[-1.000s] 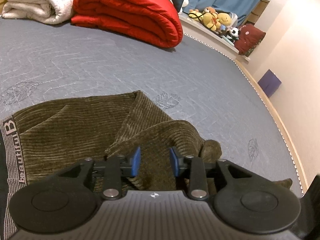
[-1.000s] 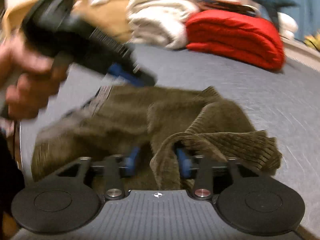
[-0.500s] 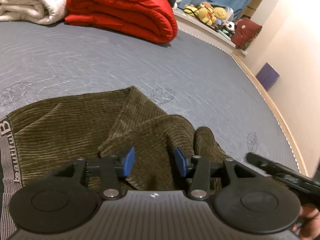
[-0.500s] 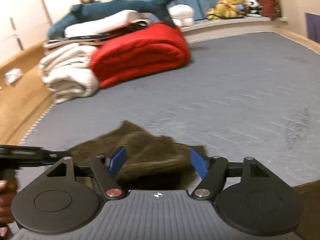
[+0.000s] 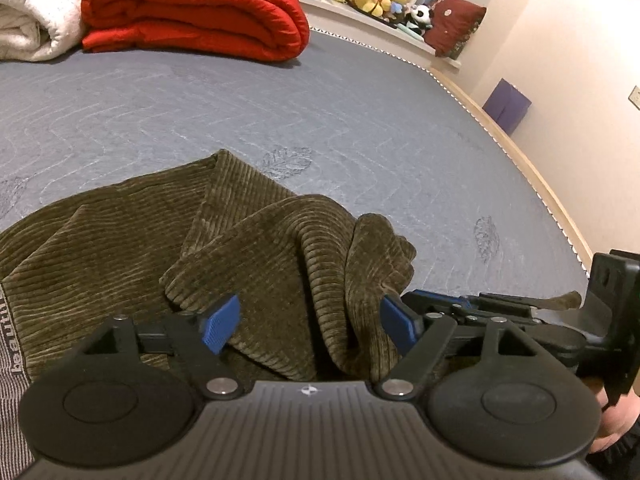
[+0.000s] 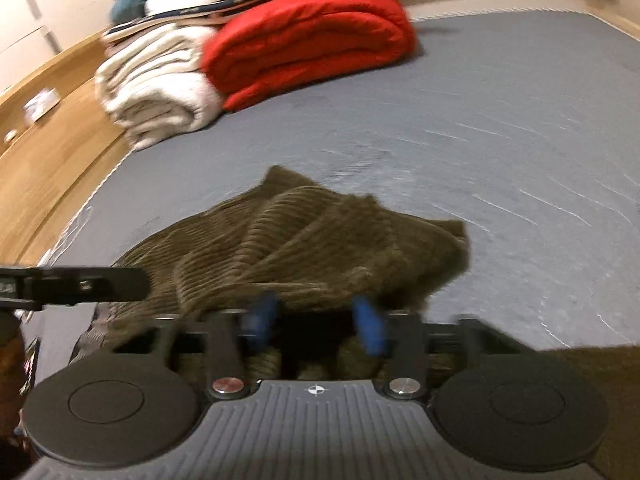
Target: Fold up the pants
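The grey quilted mattress (image 5: 360,128) bears a crumpled olive corduroy pair of pants (image 5: 120,240) at its near edge; over them the left gripper (image 5: 310,326) is opening, folds untouched between, and the right gripper (image 6: 316,322) is closing, its blurred grip uncertain

olive-green ribbed corduroy pants (image 5: 132,240) lie crumpled on the grey quilted mattress (image 5: 360,128); partly folded, one layer doubled over the rest; bunched ridges stand up at the right end; grey elastic waistband with printed lettering (image 5: 12,344) sits at the left edge, flat
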`<state>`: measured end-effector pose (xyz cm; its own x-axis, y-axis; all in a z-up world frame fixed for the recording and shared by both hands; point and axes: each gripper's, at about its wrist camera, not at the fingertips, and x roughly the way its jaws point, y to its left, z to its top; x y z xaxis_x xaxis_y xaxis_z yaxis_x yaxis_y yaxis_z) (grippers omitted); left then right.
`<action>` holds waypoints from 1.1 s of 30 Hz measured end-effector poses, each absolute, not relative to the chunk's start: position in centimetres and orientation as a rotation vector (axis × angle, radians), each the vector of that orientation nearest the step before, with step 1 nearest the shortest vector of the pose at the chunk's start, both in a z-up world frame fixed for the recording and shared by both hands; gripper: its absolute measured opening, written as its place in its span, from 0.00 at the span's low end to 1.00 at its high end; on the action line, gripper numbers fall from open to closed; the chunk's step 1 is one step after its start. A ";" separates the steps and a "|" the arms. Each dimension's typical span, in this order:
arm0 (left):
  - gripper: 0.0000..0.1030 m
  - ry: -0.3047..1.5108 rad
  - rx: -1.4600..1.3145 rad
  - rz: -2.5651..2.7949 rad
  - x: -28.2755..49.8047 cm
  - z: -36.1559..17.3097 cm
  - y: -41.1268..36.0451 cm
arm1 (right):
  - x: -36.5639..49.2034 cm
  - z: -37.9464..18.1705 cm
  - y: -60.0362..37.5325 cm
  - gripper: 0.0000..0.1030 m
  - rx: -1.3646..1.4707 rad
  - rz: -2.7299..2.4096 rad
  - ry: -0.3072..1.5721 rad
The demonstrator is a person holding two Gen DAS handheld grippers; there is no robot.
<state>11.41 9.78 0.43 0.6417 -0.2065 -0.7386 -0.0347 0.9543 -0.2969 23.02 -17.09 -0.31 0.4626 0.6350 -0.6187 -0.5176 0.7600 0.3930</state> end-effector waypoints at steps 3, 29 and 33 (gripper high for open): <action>0.79 0.869 -0.303 -0.096 11.4 0.6 10.0 | 22.5 0.3 -16.2 0.01 0.115 0.736 0.794; 0.52 0.941 -0.344 -0.278 12.5 -2.6 6.0 | 25.7 -1.1 -20.0 0.64 0.471 0.655 0.932; 0.15 0.926 -0.283 -0.299 12.5 -2.8 4.8 | 26.5 -3.1 -19.8 0.66 0.642 0.672 1.035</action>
<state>12.50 4.81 -2.82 0.5656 -0.3709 -0.7366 0.1305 0.9222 -0.3642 26.46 -19.76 -3.11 0.3534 0.7572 -0.5493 -0.1934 0.6336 0.7491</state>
